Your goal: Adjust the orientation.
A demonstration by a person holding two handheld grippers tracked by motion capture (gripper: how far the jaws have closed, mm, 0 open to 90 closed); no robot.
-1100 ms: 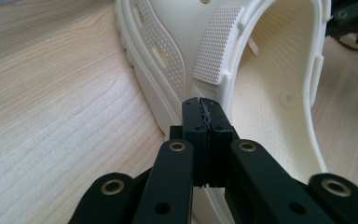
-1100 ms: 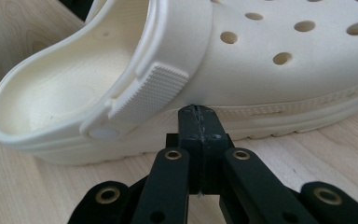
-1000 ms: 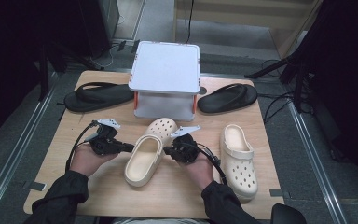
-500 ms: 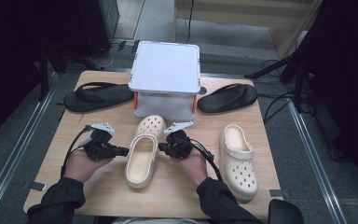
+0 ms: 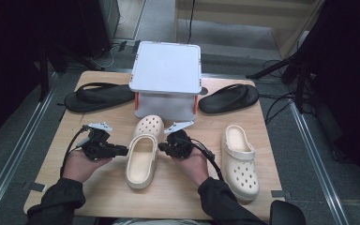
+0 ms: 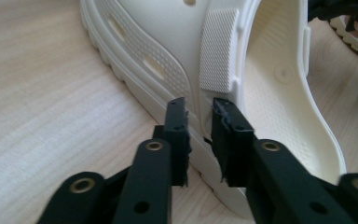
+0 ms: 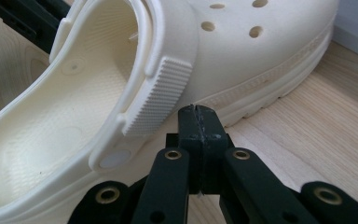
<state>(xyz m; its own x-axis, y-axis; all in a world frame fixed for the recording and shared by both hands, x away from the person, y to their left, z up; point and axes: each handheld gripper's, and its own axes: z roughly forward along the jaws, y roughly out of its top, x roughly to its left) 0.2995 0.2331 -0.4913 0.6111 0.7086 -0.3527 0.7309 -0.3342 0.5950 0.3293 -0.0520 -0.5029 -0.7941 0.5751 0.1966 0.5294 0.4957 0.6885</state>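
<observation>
Your left gripper (image 6: 198, 109) has just been opening, its jaws parted astride the side wall of the cream clog (image 5: 143, 152) without pressing it. Your right gripper (image 7: 199, 114) sits closed and empty at the clog's 3 o'clock side. The grey box (image 5: 166, 68) stands at 12 o'clock.

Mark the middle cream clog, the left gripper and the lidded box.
middle cream clog (image 5: 140, 161): high view, on its footbed.
left gripper (image 6: 199, 116): left gripper view, midway between its fingertips, astride the clog's side wall.
lidded box (image 5: 166, 67): high view, on its lid.
</observation>
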